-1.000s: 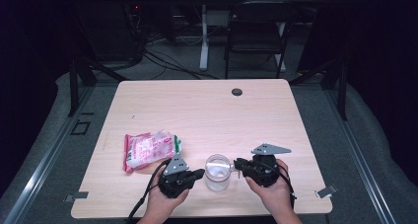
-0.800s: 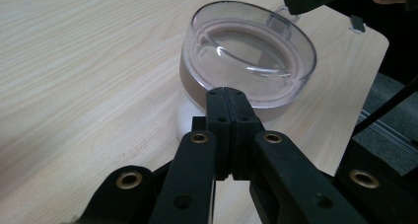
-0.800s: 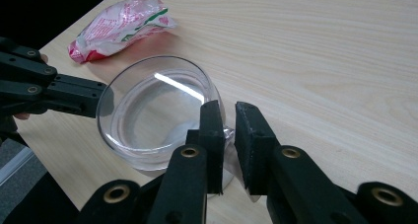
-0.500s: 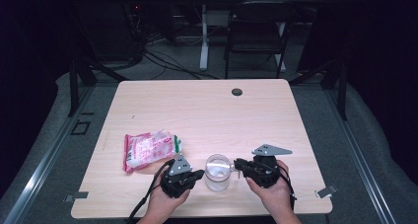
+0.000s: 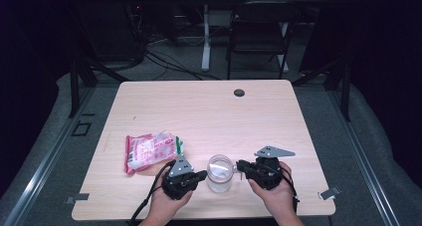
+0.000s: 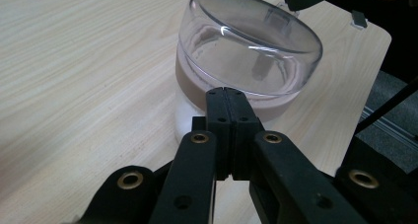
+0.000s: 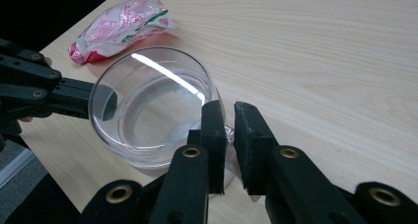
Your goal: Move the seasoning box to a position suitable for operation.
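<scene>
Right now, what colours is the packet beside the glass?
Red and white with green print, clearest in the right gripper view.

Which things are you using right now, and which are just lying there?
In use:
- clear round glass cup
- left gripper, jaws shut, by the cup's side
- right gripper, jaws just been closing, a clear bit of the cup between them

Lying about:
- pink-and-white plastic packet with green print
- small black round plug in the light wooden table

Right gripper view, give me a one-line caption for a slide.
The right gripper closes toward the rim of a clear glass on the wooden table, a red-and-white packet behind it.
</scene>
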### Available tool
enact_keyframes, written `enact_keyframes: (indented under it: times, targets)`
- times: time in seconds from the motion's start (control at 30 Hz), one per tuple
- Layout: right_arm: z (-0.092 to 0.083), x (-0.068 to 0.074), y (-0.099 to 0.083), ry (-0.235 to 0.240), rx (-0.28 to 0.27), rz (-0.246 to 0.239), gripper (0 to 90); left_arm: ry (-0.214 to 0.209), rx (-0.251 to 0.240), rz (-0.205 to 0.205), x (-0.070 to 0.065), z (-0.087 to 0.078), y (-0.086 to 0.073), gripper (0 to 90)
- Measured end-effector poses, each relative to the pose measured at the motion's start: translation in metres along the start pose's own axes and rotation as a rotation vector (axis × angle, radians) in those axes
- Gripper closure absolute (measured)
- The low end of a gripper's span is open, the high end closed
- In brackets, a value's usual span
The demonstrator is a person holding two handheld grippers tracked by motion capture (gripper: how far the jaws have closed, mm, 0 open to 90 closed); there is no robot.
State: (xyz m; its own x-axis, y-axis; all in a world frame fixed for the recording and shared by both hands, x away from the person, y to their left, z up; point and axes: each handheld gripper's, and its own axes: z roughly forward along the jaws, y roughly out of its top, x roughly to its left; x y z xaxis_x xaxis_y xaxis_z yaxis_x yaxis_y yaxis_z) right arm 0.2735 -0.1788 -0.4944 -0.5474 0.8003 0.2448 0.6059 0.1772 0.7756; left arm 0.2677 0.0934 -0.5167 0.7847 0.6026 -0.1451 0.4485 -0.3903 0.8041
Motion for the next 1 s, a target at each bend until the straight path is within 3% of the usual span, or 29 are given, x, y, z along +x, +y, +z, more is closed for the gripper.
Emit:
enact_keyframes:
  times: [0.17, 0.37, 0.53, 0.77, 1.0]
  targets:
    - [-0.001, 0.000, -0.001, -0.007, -0.008, -0.002, 81.9, -0.004, -0.009, 0.001, -0.001, -0.002, 0.004, 90.0]
    - [-0.006, 0.002, -0.003, -0.009, -0.004, -0.023, 73.4, -0.018, -0.023, 0.014, -0.002, -0.003, 0.013, 90.0]
    - [-0.014, 0.011, -0.006, 0.012, -0.015, -0.074, 64.1, -0.018, -0.036, 0.038, -0.005, -0.004, 0.022, 88.4]
    - [-0.018, 0.022, -0.011, 0.022, -0.006, -0.128, 55.3, -0.037, -0.055, 0.032, -0.006, -0.003, 0.032, 84.0]
    - [-0.020, 0.030, -0.013, 0.017, -0.017, -0.183, 48.5, -0.038, -0.075, 0.015, -0.006, -0.002, 0.036, 73.7]
